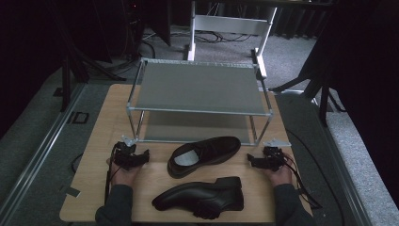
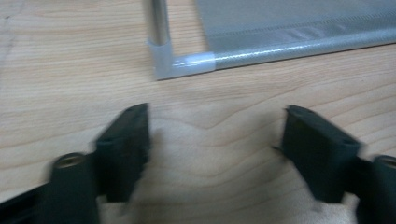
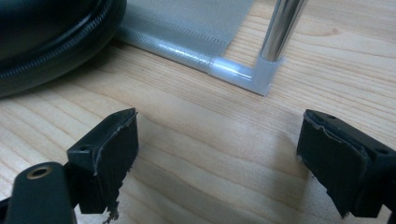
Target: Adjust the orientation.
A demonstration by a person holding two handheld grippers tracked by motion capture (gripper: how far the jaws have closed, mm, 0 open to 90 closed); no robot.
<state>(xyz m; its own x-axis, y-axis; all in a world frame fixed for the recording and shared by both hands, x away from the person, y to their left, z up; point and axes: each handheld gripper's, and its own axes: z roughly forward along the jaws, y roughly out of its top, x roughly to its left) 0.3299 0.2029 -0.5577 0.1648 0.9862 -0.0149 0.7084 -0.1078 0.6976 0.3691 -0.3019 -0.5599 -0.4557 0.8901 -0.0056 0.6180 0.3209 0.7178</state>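
Observation:
Two black leather shoes lie on the wooden table (image 1: 94, 179) in the high view. One shoe (image 1: 204, 154) stands upright just in front of the rack, its pale insole showing. The other shoe (image 1: 200, 195) lies on its side near the front edge. My left gripper (image 1: 134, 157) rests on the table left of the shoes, open and empty. My right gripper (image 1: 258, 162) rests to their right, also open with nothing between its fingers. In the left gripper view the left gripper (image 2: 215, 119) faces bare wood. In the right gripper view the right gripper (image 3: 219, 123) has the upright shoe (image 3: 46, 37) at far left.
A two-tier shoe rack (image 1: 200, 87) with grey fabric shelves and metal posts stands at the table's back. Its front corner joints sit close ahead of each gripper (image 2: 182, 63) (image 3: 252, 77). Beyond the table are dark stands, cables and a white frame (image 1: 230, 23).

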